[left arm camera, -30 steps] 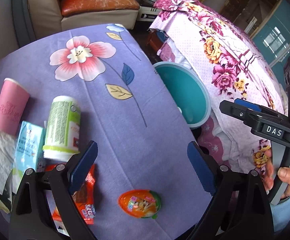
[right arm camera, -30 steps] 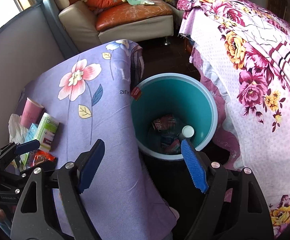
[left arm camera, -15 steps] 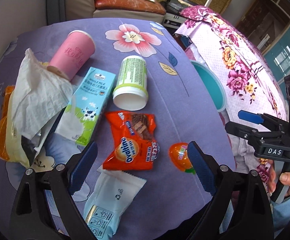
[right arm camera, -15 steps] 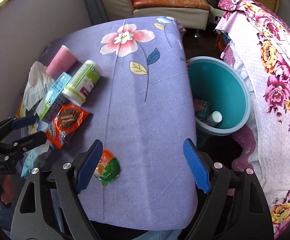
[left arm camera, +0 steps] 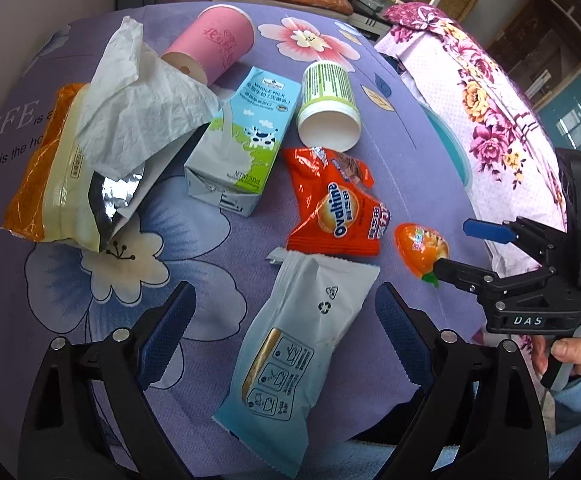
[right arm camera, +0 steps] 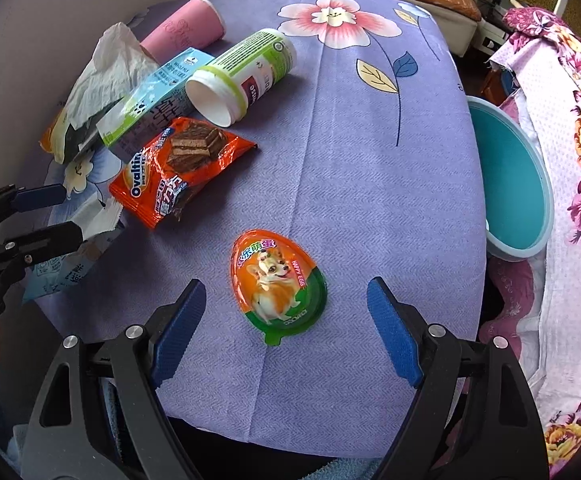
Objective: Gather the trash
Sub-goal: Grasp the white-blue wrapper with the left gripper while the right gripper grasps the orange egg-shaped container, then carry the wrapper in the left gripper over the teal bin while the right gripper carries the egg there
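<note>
- Left wrist view: now over the heap of trash on the purple flowered tablecloth (left arm camera: 390, 168), no longer over the bare cloth beside the teal bin (left arm camera: 452, 148) as one second ago; only the bin's rim visible here, at the table's right edge.
- Right wrist view: away from the bin's mouth, now over the table; teal bin at the right edge of the picture, well apart from the trash.
- Meaning for the task, as a judgement: one drop finished, both hands back for a new pick.
- Left gripper (left arm camera: 286, 316): jaws wide, nothing between the pads, poised above the white and light blue wrapper (left arm camera: 290, 364), which lies flat just below the orange Ovaltine packet (left arm camera: 338, 208).
- Right gripper (right arm camera: 286, 320): jaws wide and empty, straddling from above the egg-shaped orange snack pack (right arm camera: 278, 284); not touching it yet.
- Farther back on the cloth, untouched: milk carton (left arm camera: 242, 148), green and white bottle (left arm camera: 326, 108) lying open, pink paper cup (left arm camera: 214, 44), crumpled tissue (left arm camera: 138, 96), orange bag (left arm camera: 42, 168).
- Probable next targets: wrapper for the left, egg pack for the right.
</note>
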`<state>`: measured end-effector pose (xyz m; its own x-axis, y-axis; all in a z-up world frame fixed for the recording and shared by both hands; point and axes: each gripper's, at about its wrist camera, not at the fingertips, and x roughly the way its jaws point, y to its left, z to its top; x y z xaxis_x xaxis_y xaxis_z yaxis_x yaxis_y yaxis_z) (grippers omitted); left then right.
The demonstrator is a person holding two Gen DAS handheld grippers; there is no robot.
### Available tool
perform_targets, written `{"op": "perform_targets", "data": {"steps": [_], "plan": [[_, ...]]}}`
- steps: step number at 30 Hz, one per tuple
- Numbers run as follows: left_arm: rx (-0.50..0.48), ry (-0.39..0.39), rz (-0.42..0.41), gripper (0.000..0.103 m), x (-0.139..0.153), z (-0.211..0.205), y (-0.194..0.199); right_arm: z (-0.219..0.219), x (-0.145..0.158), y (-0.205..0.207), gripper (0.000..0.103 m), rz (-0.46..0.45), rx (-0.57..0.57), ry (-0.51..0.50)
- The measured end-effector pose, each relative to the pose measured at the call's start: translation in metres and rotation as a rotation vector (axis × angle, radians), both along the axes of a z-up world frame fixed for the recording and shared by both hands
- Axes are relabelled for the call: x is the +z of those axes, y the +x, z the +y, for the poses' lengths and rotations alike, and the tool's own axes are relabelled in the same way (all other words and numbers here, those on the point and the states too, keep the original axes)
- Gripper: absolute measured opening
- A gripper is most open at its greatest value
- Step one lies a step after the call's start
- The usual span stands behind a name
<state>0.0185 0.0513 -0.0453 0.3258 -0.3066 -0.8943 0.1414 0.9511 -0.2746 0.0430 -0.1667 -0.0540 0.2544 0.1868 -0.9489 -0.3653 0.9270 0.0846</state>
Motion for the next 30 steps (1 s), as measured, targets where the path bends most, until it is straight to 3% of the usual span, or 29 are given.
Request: {"op": "perform_targets", "data": {"steps": [6, 9, 11, 14, 19, 21, 23, 24, 25, 30], "plan": [[-0.064, 0.038, 0.033, 0.091, -0.014, -0.002, -0.01, 0.009, -0.009, -0.001, 0.076, 0.001, 0.027, -0.034], [-0.08, 0.063, 0.051, 0.091, -0.024, -0.003, -0.012, 0.013, -0.016, -0.001, 0.064, 0.015, 0.044, -0.052], [-0.077, 0.07, 0.062, 0.091, -0.029, -0.002, -0.011, 0.014, -0.022, -0.001, 0.051, 0.028, 0.046, -0.056], [-0.078, 0.075, 0.05, 0.091, -0.031, 0.0, -0.01, 0.015, -0.021, -0.002, 0.044, 0.022, 0.046, -0.056], [-0.076, 0.07, 0.033, 0.091, -0.031, 0.001, -0.01, 0.006, -0.012, 0.0, 0.044, 0.024, 0.014, -0.002], [-0.076, 0.094, 0.017, 0.082, -0.03, 0.0, -0.012, 0.002, -0.008, 0.002, 0.044, 0.02, 0.002, 0.017], [-0.077, 0.118, 0.004, 0.064, -0.028, -0.004, -0.012, -0.002, -0.004, 0.003, 0.044, 0.01, -0.008, 0.027], [-0.072, 0.117, 0.004, 0.045, -0.027, -0.003, -0.012, -0.004, -0.002, 0.004, 0.044, 0.004, -0.014, 0.029], [-0.064, 0.111, 0.01, 0.039, -0.025, -0.002, -0.012, -0.007, 0.0, 0.004, 0.044, -0.001, -0.022, 0.036], [-0.012, 0.097, -0.014, 0.034, -0.011, 0.013, -0.017, -0.017, 0.01, 0.007, 0.044, -0.024, -0.048, 0.067]]}}
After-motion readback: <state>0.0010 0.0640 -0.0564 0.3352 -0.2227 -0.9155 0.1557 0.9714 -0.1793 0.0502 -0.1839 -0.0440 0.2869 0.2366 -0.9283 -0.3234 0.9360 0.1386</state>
